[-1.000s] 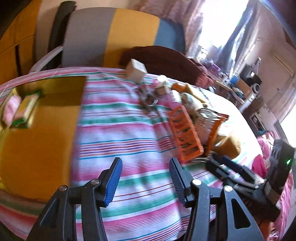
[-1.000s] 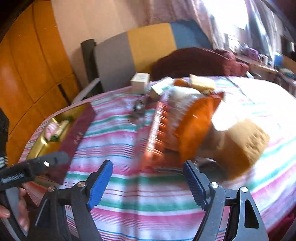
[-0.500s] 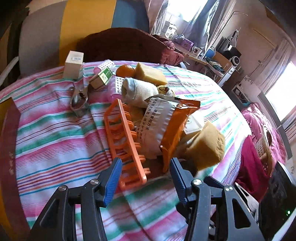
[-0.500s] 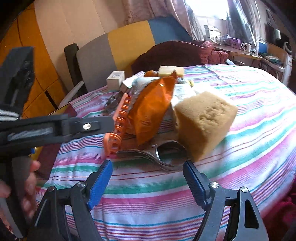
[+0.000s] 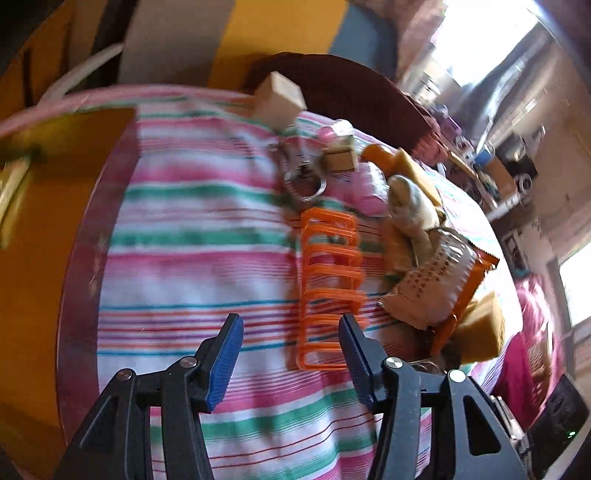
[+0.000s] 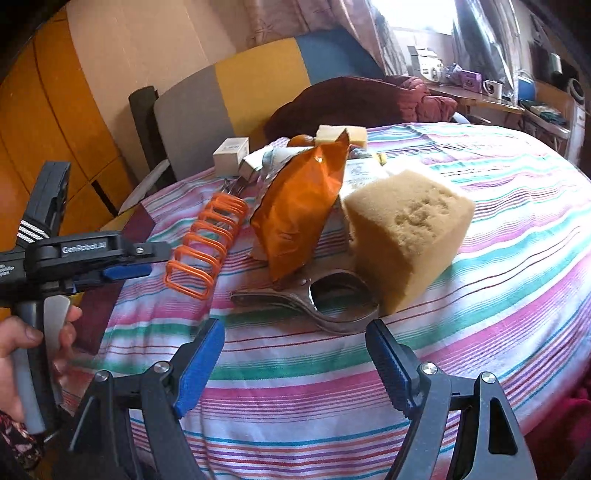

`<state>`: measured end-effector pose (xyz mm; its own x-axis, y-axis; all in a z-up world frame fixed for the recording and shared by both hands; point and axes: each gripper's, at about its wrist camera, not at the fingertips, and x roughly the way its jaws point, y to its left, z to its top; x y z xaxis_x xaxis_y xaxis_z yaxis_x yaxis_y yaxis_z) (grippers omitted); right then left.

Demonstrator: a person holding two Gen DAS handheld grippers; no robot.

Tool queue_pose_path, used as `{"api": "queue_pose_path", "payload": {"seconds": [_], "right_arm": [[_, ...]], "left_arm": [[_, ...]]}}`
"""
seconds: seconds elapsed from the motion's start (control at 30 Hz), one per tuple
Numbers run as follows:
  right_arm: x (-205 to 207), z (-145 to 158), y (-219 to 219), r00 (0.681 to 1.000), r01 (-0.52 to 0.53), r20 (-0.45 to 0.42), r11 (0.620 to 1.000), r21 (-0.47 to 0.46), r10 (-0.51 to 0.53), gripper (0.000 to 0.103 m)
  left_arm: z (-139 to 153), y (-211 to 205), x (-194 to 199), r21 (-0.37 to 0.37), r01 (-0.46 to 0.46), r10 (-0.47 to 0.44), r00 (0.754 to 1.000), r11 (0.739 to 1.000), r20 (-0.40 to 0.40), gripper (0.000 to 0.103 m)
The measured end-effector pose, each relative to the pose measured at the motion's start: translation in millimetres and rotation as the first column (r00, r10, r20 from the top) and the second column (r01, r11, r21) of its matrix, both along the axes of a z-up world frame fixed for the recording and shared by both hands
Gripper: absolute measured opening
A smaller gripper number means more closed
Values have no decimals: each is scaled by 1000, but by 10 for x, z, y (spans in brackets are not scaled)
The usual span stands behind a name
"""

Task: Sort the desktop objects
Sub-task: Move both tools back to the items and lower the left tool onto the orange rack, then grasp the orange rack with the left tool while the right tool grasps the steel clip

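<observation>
Grippers both gape, empty: left gripper [image 5: 290,347] near the orange rack [image 5: 328,288], right gripper [image 6: 295,354] before the metal tongs [image 6: 314,299]. Best to centre each target between the jaws before closing, clear of the sponge [image 6: 406,225].

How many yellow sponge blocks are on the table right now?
2. The large sponge sits at the near right of the pile, beside the metal tongs. The smaller sponge lies at the far end, behind the orange snack bag. More may be hidden underneath.

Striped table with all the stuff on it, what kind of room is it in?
Probably a lived-in room at home: a round table under a striped tablecloth, a padded chair pulled up to it, and a curtained window above a cluttered side desk.
</observation>
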<state>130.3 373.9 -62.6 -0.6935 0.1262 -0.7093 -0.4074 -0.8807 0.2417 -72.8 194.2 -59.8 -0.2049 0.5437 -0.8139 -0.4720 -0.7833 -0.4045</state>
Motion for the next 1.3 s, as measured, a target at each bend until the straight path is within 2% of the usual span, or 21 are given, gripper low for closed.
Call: {"api": "queue_pose_path", "payload": {"seconds": [0.1, 0.23, 0.33, 0.43, 0.7, 0.97, 1.1, 1.2, 1.3], "right_arm": [[-42, -3, 21, 1000, -13, 4, 1000, 14, 13, 80], [-97, 19, 84, 999, -46, -4, 999, 25, 46, 80], [-154, 4, 106, 996, -85, 13, 996, 33, 84, 80], [-224, -18, 92, 990, -135, 41, 989, 57, 133, 80], [-312, -116, 43, 973, -222, 64, 974, -38, 224, 80], [-221, -62, -287, 952, -296, 42, 946, -132, 303, 81], [-117, 63, -348, 945, -323, 30, 942, -92, 327, 81], [-35, 185, -292, 953, -302, 9, 952, -49, 303, 81], [-51, 207, -233, 967, -251, 54, 966, 61, 248, 80]], "left_arm": [[-15, 17, -30, 11, 3, -3, 1000, 1000, -2, 54], [0, 255, 13, 6, 72, -72, 997, 997, -17, 55], [-59, 525, 64, -50, 150, -152, 988, 987, -22, 55], [-184, 713, 50, -113, 179, -182, 983, 977, -17, 55], [-221, 800, 82, -156, 223, -242, 964, 962, -113, 54], [-184, 603, 156, -163, 243, -261, 960, 956, -100, 52], [-157, 401, 227, -154, 230, -245, 966, 961, -82, 51], [-153, 241, 302, -144, 214, -227, 971, 966, -78, 51], [-163, 107, 392, -122, 200, -211, 974, 972, -83, 51]]}}
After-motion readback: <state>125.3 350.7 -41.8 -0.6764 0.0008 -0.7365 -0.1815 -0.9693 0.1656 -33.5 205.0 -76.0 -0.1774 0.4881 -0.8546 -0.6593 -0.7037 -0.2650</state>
